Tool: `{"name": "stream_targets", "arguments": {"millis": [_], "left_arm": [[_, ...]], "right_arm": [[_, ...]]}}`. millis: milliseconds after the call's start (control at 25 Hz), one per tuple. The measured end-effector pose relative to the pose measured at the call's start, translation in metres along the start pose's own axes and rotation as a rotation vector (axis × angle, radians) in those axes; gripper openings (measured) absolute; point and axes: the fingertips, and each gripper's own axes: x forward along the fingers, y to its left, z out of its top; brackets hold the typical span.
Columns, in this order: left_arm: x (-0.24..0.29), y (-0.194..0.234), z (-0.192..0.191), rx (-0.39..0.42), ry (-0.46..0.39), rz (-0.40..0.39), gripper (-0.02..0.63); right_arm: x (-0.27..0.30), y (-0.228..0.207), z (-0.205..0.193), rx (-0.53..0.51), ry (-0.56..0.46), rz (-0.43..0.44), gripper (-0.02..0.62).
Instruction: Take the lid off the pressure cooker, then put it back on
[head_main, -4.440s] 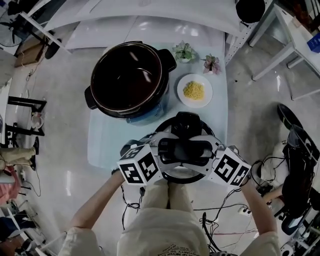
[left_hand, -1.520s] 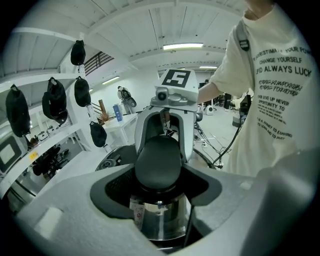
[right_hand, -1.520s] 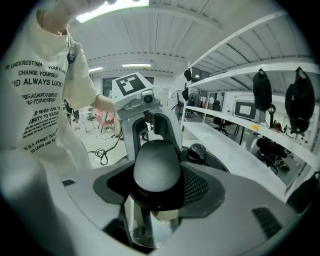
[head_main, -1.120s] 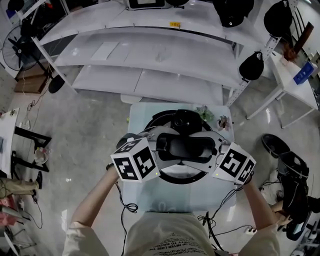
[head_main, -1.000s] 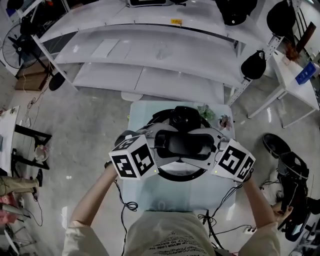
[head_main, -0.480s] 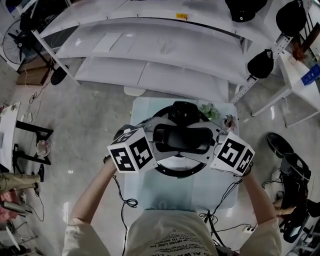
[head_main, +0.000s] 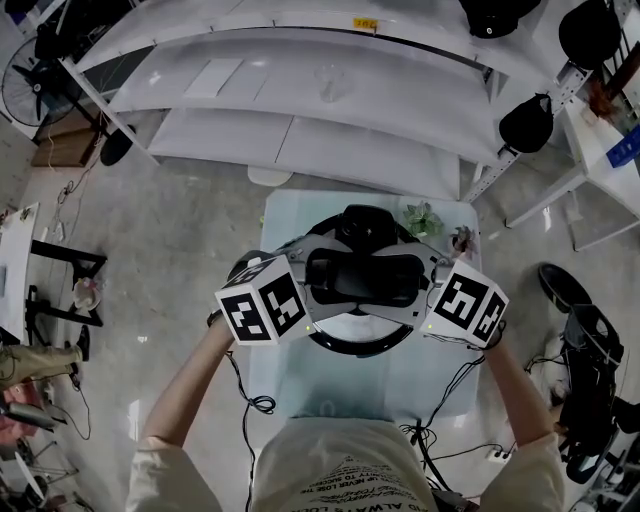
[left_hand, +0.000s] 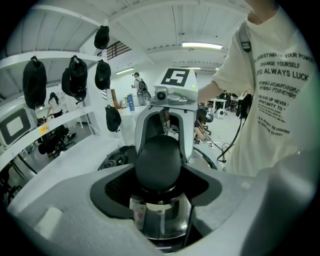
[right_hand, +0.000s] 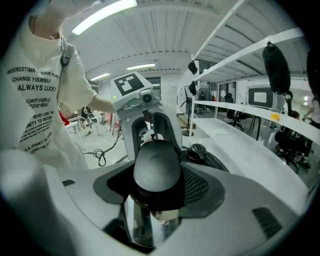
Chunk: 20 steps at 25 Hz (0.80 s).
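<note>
The table (head_main: 330, 385) is spread out under both your grippers. The pressure cooker lid (head_main: 355, 335) is right between them, though I can't tell if it's resting on anything. Your left gripper (head_main: 315, 287) is clamped on one end of the lid's black handle (head_main: 362, 277) and your right gripper (head_main: 425, 290) on the other end, facing each other. There's a small potted plant (head_main: 422, 218) just past the right gripper.

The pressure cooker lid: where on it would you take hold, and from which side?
By the long black handle across the top of the lid, one rounded end from each side. It is a raised bar that jaws can close round, while the lid's rim looks too broad. It is held that way here: left gripper on one end, right gripper on the other.
</note>
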Motion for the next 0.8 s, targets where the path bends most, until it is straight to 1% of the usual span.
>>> {"name": "stream_targets", "arguments": {"millis": [800], "left_arm": [[0.014, 0.004, -0.017, -0.049, 0.043, -0.016, 0.288]], "right_arm": [[0.012, -0.006, -0.017, 0.030, 0.011, 0.051, 0.276]]}}
